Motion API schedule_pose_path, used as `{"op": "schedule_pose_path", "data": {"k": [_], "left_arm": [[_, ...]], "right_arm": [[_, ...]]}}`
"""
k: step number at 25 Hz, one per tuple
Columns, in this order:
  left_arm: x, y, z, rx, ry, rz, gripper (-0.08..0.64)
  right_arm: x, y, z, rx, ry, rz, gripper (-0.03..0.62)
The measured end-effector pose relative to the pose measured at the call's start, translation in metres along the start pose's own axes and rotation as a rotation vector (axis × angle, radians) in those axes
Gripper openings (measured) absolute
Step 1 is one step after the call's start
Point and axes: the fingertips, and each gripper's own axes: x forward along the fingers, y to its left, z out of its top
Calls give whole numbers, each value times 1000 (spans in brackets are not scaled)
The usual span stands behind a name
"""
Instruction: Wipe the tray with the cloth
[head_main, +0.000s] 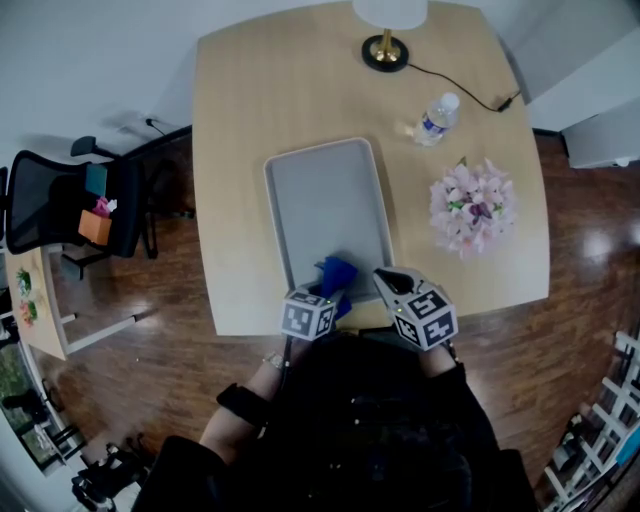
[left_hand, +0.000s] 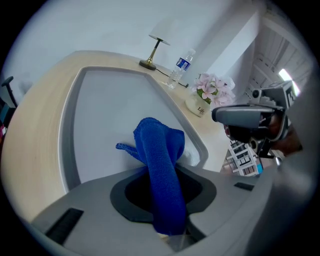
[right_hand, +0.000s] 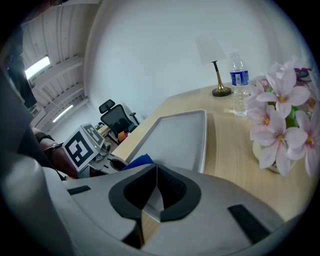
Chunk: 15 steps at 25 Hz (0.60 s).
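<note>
A grey rectangular tray (head_main: 325, 190) lies lengthwise on the wooden table, its near end by the table's front edge. My left gripper (head_main: 328, 290) hangs over that near end, shut on a blue cloth (head_main: 335, 272). In the left gripper view the cloth (left_hand: 160, 150) runs up out of the jaws and droops onto the tray (left_hand: 105, 110). My right gripper (head_main: 388, 280) sits at the tray's near right corner. In the right gripper view its jaws (right_hand: 156, 172) stand almost together, with the tray's thin rim (right_hand: 152, 210) between them.
A lamp (head_main: 385, 50) with a trailing cable stands at the table's far edge. A water bottle (head_main: 436, 118) and a pot of pink flowers (head_main: 472, 205) stand right of the tray. An office chair (head_main: 60, 200) stands on the floor at the left.
</note>
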Motion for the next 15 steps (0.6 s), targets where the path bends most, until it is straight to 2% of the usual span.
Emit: {"op": "schedule_pose_path", "data": {"k": [3,6,8,15], "left_arm": [[-1,1,9,22,5,3,110],[-2,9,38,26,-26,10,110],[-1,24,73,41,-64,36,110],[8,102,235,59,-212,161,110]], "right_arm": [[1,-5,5,2,-2,2,15],[2,-12,13,6,-8,2,15],[2,-17,15,9,-8,3,15],[3,-27,21,16,-2,5,15]]}}
